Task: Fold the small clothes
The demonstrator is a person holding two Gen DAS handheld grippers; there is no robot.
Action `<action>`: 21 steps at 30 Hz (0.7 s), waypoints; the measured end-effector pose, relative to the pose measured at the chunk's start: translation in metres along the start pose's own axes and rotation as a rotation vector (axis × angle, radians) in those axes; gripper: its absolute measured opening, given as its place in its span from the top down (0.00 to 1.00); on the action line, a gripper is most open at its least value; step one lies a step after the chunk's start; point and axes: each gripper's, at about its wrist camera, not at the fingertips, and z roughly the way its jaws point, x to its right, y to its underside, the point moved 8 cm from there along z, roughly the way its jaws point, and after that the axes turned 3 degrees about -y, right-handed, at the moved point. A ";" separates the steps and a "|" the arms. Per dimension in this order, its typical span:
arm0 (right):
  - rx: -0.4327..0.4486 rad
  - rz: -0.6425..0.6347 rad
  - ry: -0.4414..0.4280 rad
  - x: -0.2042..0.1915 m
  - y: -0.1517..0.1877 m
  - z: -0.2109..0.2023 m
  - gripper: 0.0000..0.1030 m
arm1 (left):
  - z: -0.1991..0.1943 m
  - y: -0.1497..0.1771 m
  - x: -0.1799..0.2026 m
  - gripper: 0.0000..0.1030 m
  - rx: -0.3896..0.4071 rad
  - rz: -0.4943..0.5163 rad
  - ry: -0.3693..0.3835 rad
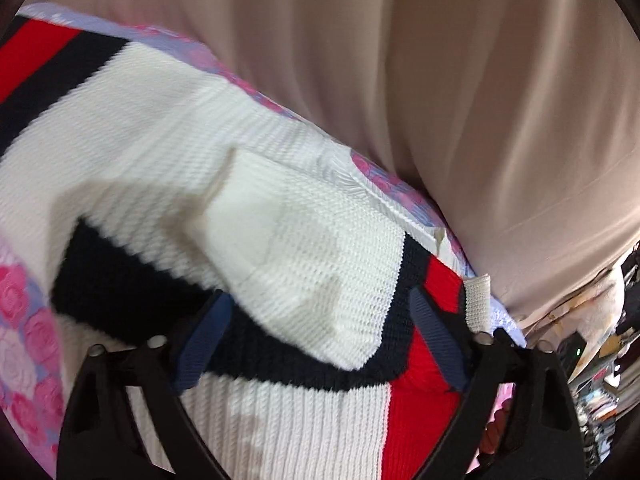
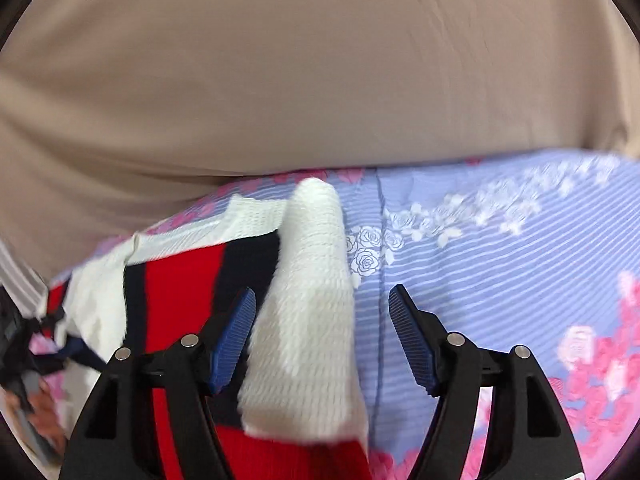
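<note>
A knit sweater [image 1: 160, 128], white with red and navy stripes, lies on a flowered bedsheet [image 1: 24, 300]. Over its lower part hovers my left gripper [image 1: 322, 320], jaws apart. A white folded part with a navy band sits between the blue pads [image 1: 208, 336], which do not visibly press on it. In the right wrist view the sweater [image 2: 180, 280] lies at the left, and a white ribbed sleeve [image 2: 312, 280] rises between the fingers of my right gripper [image 2: 323, 292]. That gripper stands open, the sleeve close to its left pad [image 2: 234, 340] and well apart from the right one.
Beige cloth [image 2: 280, 80] hangs or lies along the far side of the blue, rose-printed bedsheet [image 2: 500, 260]. The same beige cloth [image 1: 480, 100] fills the upper right of the left wrist view. Cluttered items [image 1: 592, 360] show at the right edge there.
</note>
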 end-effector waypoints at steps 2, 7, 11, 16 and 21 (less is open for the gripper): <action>-0.045 0.003 0.002 -0.002 -0.001 0.021 0.41 | 0.011 -0.003 0.001 0.62 -0.023 0.035 -0.042; 0.066 -0.068 -0.083 -0.024 -0.024 0.001 0.87 | -0.001 -0.023 0.017 0.92 0.057 0.116 -0.072; 0.075 -0.028 -0.004 0.021 -0.019 0.006 0.87 | -0.009 -0.024 0.025 0.91 0.111 0.189 -0.113; 0.015 -0.005 0.052 0.043 0.000 0.009 0.86 | 0.034 0.005 0.006 0.91 0.007 0.164 -0.161; 0.079 -0.090 0.019 0.017 0.018 -0.051 0.73 | 0.036 0.006 0.011 0.90 0.025 0.187 -0.166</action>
